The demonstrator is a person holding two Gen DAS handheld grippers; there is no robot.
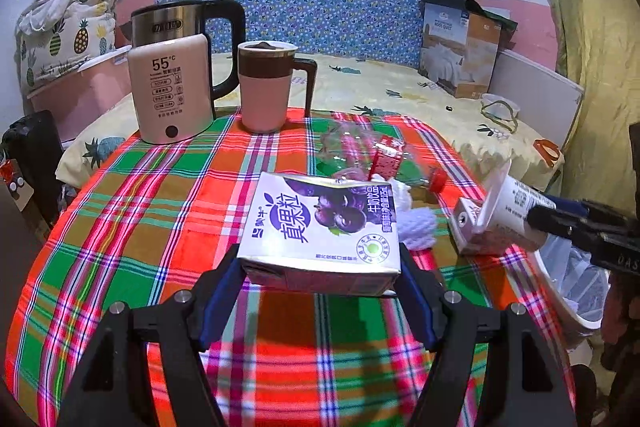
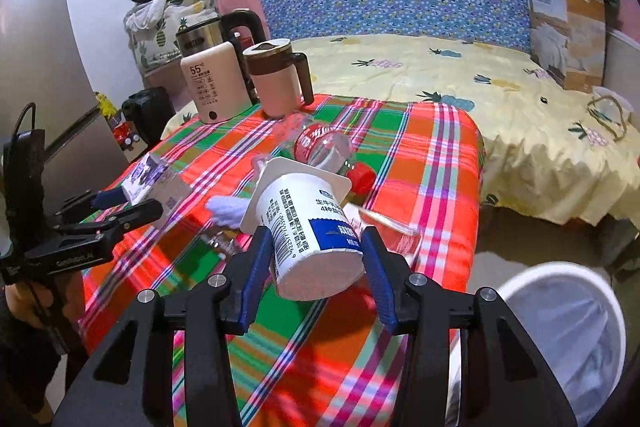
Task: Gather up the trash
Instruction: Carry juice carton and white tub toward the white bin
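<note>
Both pairs of jaws are closed on trash: the left gripper point(image 1: 320, 263) clamps a purple-and-white milk carton point(image 1: 322, 223) by its sides, lifted above the plaid tablecloth point(image 1: 160, 195), and the right gripper point(image 2: 316, 259) pinches a white yogurt cup point(image 2: 308, 227), tilted, near the table's edge. A white bin point(image 2: 568, 323) with a liner sits below on the right. Behind stand a pink kettle point(image 1: 172, 91) and pink mug point(image 1: 266, 87). An empty clear bottle point(image 2: 324, 147) with a red cap point(image 2: 362, 177) lies on the cloth beside crumpled white tissue point(image 1: 416, 223).
</note>
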